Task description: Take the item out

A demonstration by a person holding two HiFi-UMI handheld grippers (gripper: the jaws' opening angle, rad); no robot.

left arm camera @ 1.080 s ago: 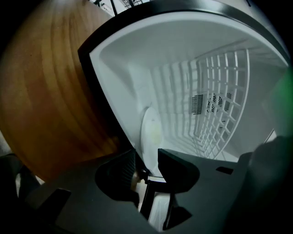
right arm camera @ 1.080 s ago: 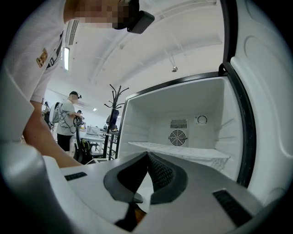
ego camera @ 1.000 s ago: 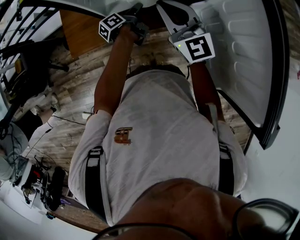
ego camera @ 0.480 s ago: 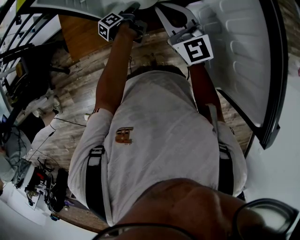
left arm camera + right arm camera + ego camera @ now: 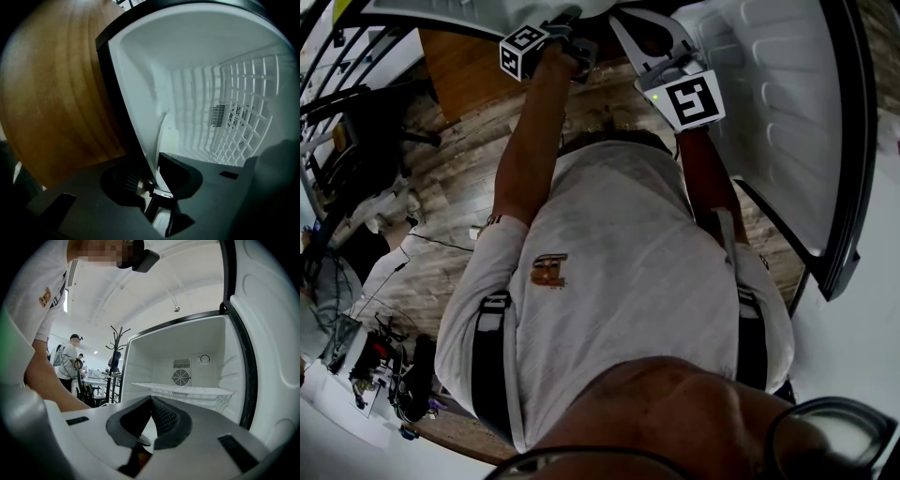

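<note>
An open white fridge (image 5: 187, 357) faces me, with a wire shelf (image 5: 187, 391) and a round fan grille (image 5: 181, 377) at the back. No loose item shows inside. My left gripper (image 5: 151, 176) is at the compartment's left wall, its jaws closing with the black front edge (image 5: 123, 117) and a thin white upright strip (image 5: 161, 136) between them. A gap still shows beside the pads. My right gripper (image 5: 150, 399) is held before the opening, shut with nothing in it. In the head view both marker cubes, the left (image 5: 523, 49) and the right (image 5: 692, 98), are at the fridge.
The fridge door (image 5: 797, 122) stands open on the right. A wooden panel (image 5: 51, 93) flanks the fridge on the left. Cables and gear (image 5: 384, 366) lie on the wood floor (image 5: 441, 178) at my left. A person (image 5: 69, 363) and a coat stand (image 5: 115, 357) are in the room behind.
Both marker cubes have shifted only slightly at the fridge opening. Nothing has been taken hold of or let go.
</note>
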